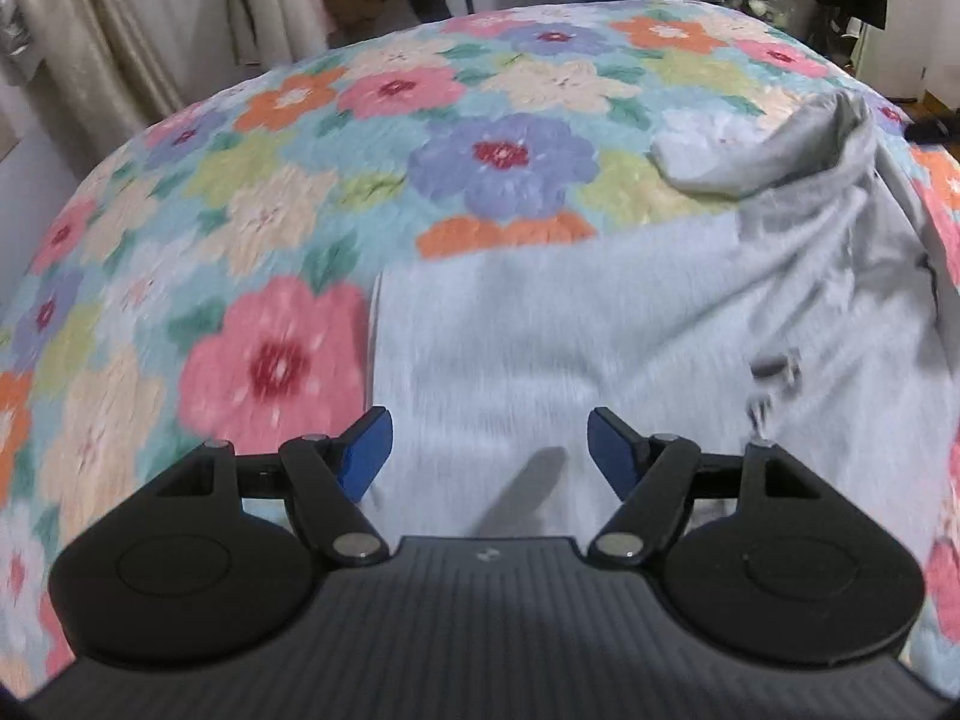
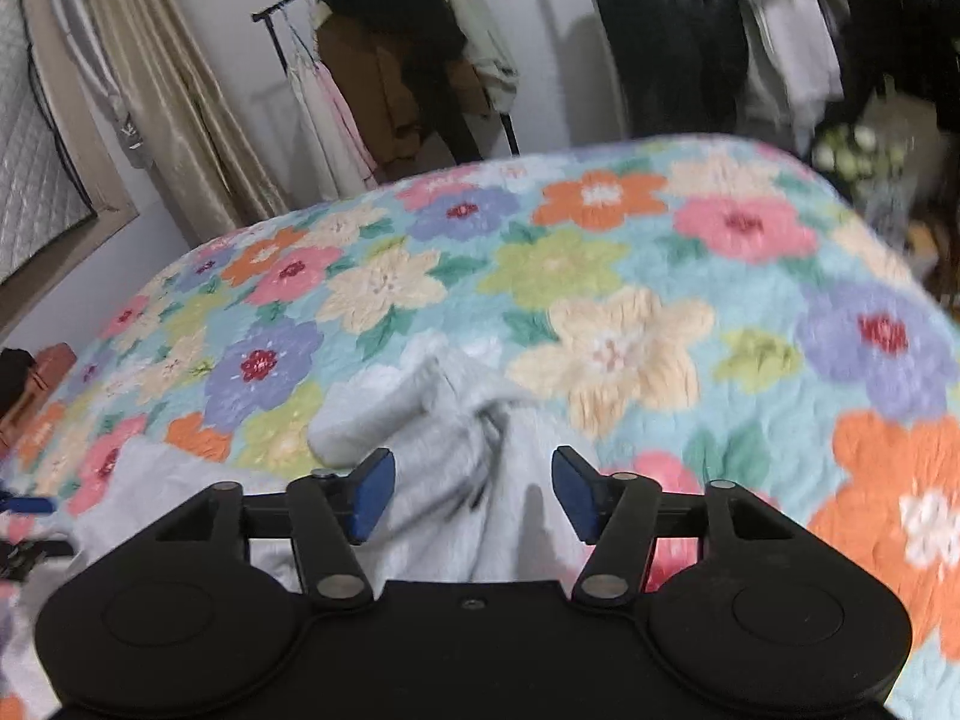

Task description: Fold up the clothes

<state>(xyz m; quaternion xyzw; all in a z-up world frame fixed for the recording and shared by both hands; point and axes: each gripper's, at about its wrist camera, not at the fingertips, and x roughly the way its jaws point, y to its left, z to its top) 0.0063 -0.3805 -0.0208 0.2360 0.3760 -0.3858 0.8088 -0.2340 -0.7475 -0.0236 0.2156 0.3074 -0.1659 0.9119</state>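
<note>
Left wrist view: motion-blurred. Left gripper [image 1: 490,450] released, pads clear above grey garment [image 1: 540,324], cut off at 6 and 3 o'clock on floral bedspread [image 1: 270,180]. Right gripper [image 2: 474,489] released over bunched sleeve [image 2: 384,408]; bare bedspread from 12 to 3 o'clock.

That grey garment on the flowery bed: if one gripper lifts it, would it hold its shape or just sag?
The grey garment would probably sag: its far end already lies bunched in soft folds. It looks like light knit, so likely easy to lift. On the flowery bedspread, which looks quilted, it may drag rather than slide.
</note>
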